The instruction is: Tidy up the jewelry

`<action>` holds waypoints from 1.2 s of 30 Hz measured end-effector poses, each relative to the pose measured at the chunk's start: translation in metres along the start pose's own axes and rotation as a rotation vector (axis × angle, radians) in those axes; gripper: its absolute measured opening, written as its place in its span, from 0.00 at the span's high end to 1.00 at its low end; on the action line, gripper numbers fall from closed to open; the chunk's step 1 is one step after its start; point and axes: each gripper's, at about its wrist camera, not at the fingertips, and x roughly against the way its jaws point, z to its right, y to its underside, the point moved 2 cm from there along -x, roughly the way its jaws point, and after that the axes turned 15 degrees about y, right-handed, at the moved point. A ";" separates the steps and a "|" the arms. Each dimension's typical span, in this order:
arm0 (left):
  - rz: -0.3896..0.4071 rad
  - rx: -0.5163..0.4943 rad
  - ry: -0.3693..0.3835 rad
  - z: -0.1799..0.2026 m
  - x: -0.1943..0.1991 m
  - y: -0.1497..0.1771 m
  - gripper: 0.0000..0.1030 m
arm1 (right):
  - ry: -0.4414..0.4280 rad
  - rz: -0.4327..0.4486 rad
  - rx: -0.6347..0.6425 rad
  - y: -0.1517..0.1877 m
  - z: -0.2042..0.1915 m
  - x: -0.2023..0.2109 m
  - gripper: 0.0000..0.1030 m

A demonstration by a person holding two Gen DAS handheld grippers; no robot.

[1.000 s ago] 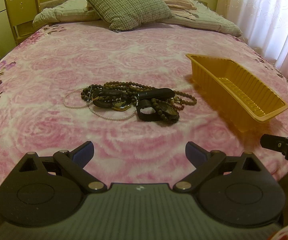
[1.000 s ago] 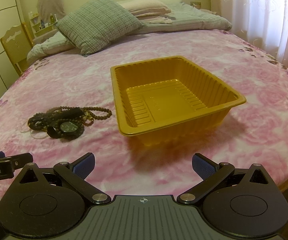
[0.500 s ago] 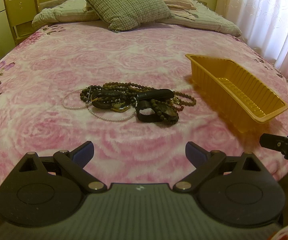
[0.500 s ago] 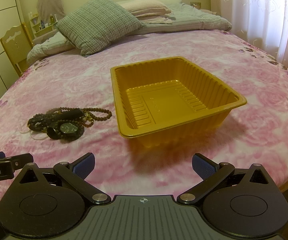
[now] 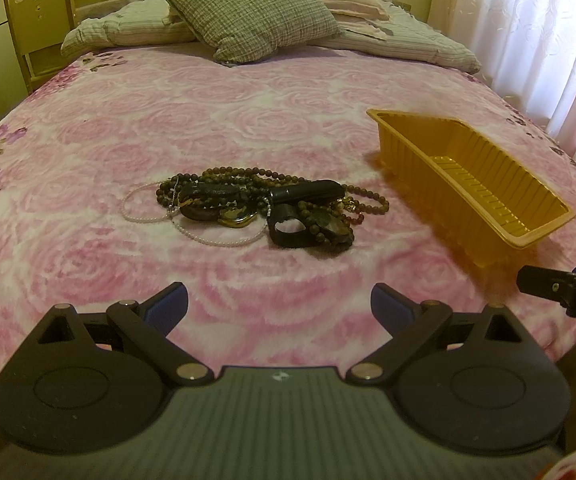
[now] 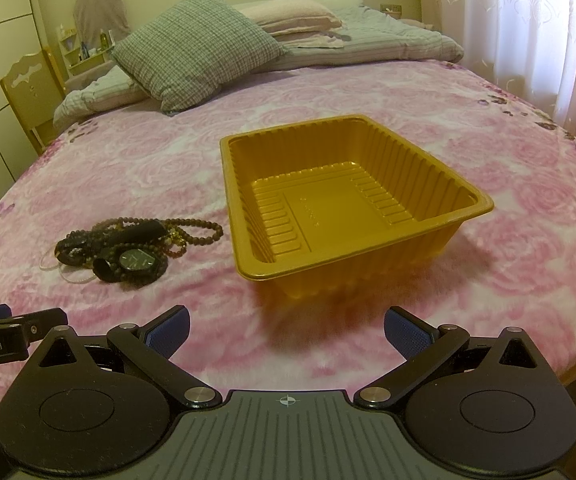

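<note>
Evidently nothing is picked yet: the left gripper (image 5: 279, 303) and right gripper (image 6: 286, 328), both spread wide and empty, hang at the bedspread's (image 5: 248, 120) near edge, facing the jewelry heap (image 5: 264, 210) mid-bed beside the empty tray (image 6: 244, 216).

Near bedspread (image 5: 280, 280) bare: open path to jewelry pile (image 5: 256, 208) left, yellow tray (image 6: 343, 200) right. Gap between them clear. Tray walls upright; pillows (image 6: 192, 48) far back.

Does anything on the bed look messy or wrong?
Yes: the jewelry is one tangled heap on the pink blanket, beads, pearl strands and a watch knotted together. The yellow tray beside it sits empty.
</note>
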 end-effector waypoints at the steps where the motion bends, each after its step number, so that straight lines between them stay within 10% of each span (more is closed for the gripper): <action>1: 0.000 0.000 0.000 0.000 0.000 0.000 0.06 | 0.000 0.000 0.000 -0.001 0.000 0.000 0.00; 20: 0.006 0.015 0.032 0.002 0.000 -0.003 0.06 | -0.017 0.008 -0.041 -0.001 0.009 0.000 0.00; 36: 0.052 0.156 0.098 -0.029 -0.014 -0.016 0.06 | 0.042 0.193 -0.388 -0.043 0.129 -0.037 0.02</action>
